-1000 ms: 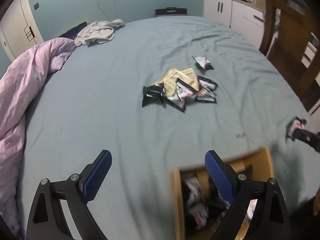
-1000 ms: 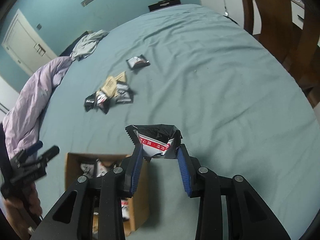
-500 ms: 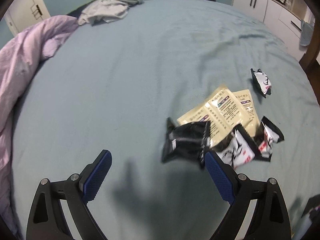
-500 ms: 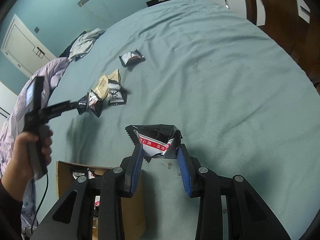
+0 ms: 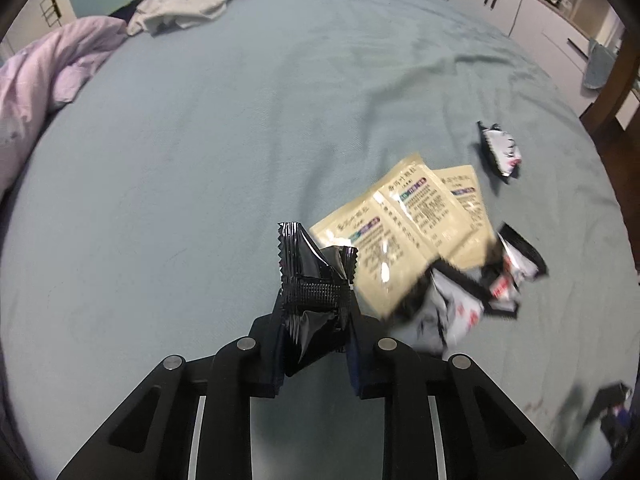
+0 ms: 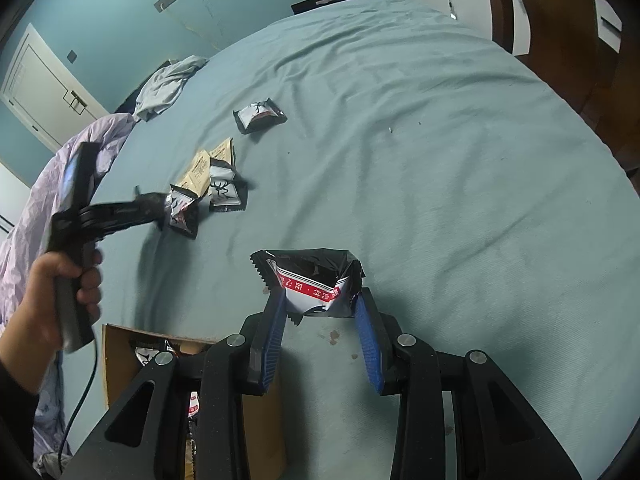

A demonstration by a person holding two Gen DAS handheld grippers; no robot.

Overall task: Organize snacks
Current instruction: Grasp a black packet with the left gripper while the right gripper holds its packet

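Since 0.5 s ago, left gripper (image 5: 316,312) closed; crinkled black foil snack packet (image 5: 310,280) now clamped, lifted beside pile. Right gripper (image 6: 320,312) clenched on black-white-red snack packet (image 6: 310,276). Counted: 2 beige sachets (image 5: 404,220). Brown cardboard box (image 6: 120,334) seen in right view only.

Surface: teal bed sheet (image 6: 440,152)
On it: snack pile (image 6: 208,188)
Beyond the pile: lone packet (image 6: 259,115), grey garment (image 6: 166,86)
Nearer than the pile: cardboard box (image 6: 120,344)
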